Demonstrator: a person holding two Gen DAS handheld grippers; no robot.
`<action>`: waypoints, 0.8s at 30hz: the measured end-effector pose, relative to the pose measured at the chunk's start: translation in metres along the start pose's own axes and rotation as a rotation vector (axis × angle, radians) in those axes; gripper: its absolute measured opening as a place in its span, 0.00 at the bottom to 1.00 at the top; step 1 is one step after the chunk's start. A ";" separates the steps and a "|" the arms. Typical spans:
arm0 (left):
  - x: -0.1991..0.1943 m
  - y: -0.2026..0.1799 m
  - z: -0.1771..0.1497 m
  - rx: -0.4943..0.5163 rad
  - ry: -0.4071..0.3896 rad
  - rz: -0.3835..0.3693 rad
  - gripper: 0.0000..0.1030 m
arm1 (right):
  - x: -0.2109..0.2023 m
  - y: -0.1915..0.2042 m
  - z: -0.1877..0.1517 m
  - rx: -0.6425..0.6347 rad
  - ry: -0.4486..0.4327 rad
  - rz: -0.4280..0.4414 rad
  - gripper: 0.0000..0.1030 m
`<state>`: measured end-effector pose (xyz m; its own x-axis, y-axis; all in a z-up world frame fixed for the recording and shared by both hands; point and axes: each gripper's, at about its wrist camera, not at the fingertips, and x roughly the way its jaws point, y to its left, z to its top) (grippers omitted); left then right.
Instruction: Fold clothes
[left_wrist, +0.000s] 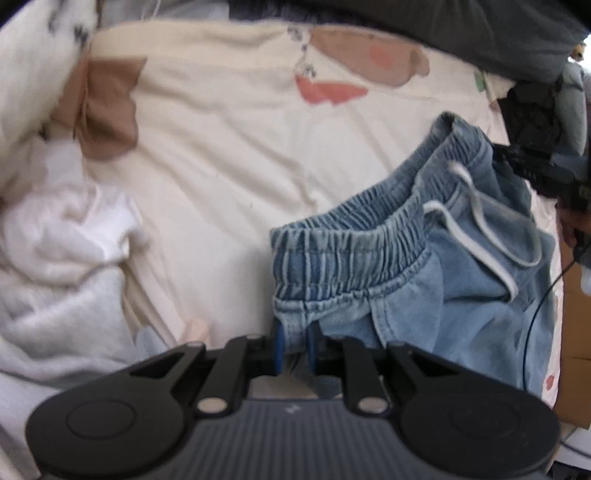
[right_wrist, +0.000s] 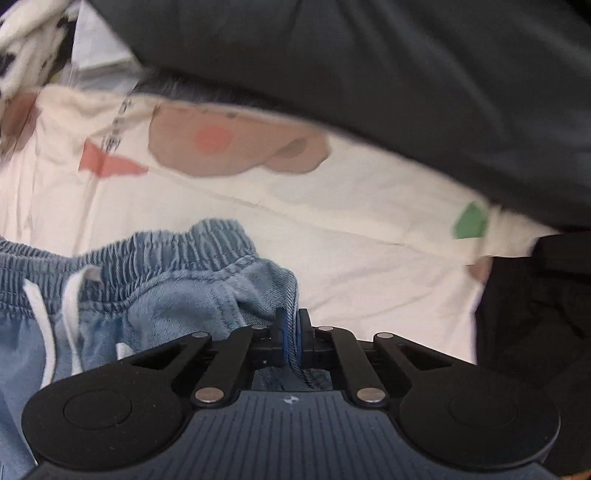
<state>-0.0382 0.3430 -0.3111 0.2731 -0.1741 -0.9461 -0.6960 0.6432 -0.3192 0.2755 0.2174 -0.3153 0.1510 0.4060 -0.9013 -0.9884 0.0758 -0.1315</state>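
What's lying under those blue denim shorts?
Beneath the denim shorts, held by both the left hand-held gripper and right hand-held gripper, is a cream printed bedsheet. Whatever lies directly below them is covered.

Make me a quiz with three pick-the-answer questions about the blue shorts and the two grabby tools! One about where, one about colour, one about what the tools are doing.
1. Where do the tools hold the denim shorts?
A. at the waistband end
B. by the white string
C. nowhere

2. What colour is the drawstring?
A. red
B. white
C. black

3. How are the left tool and the right tool?
A. both wide open
B. one open, one shut
C. both shut on the shorts

Answers:
1 A: each wrist view shows denim from the gathered elastic waistband end pinched between the blue pads.
2 B: the string loops pale white across the blue fabric.
3 C: in both views the pads are squeezed together with denim between them, above the cream printed sheet.
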 end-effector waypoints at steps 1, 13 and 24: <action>-0.005 -0.001 0.003 0.011 -0.016 0.001 0.12 | -0.008 -0.003 0.001 0.005 -0.015 -0.020 0.01; -0.014 -0.037 0.058 0.161 -0.168 -0.001 0.12 | -0.055 -0.045 0.000 0.034 -0.079 -0.256 0.01; 0.045 -0.027 0.079 0.114 -0.081 0.008 0.19 | 0.001 -0.074 -0.010 0.173 -0.018 -0.154 0.06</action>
<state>0.0454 0.3764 -0.3408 0.3236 -0.1110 -0.9397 -0.6198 0.7255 -0.2991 0.3482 0.2030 -0.3104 0.3018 0.3932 -0.8685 -0.9365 0.2927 -0.1930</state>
